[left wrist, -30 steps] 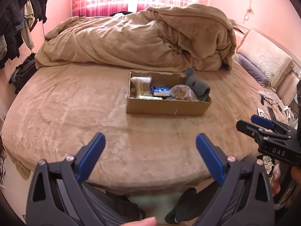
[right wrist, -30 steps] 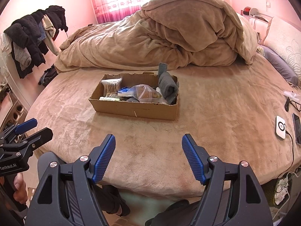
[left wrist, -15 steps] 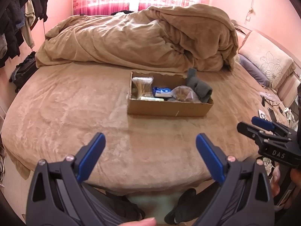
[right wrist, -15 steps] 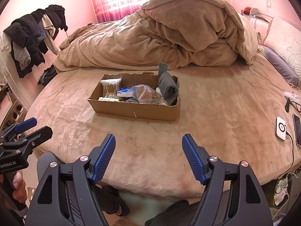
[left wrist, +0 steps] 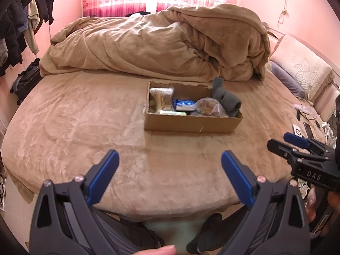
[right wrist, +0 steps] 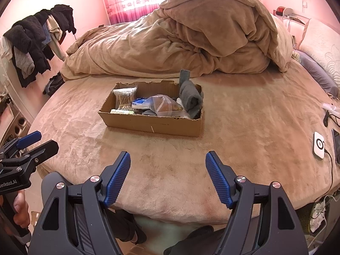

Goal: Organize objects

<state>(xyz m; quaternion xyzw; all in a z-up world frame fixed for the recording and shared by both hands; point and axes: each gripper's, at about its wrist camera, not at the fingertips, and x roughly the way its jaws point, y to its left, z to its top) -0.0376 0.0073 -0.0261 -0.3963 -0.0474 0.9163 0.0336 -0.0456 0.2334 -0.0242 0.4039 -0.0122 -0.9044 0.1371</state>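
A shallow cardboard box sits on the tan bed. In it lie a packet of cotton swabs, a blue-and-white packet, a clear plastic bag and a rolled grey sock at the right end. My left gripper is open and empty, near the bed's front edge, well short of the box. My right gripper is open and empty, also short of the box. Each shows at the side of the other's view.
A bunched tan duvet fills the far half of the bed. Pillows lie at the right. A white charger and a phone lie at the bed's right edge. Clothes hang at the left.
Both grippers have edged slightly toward the box. Their jaws stay open and nothing in the box has moved.
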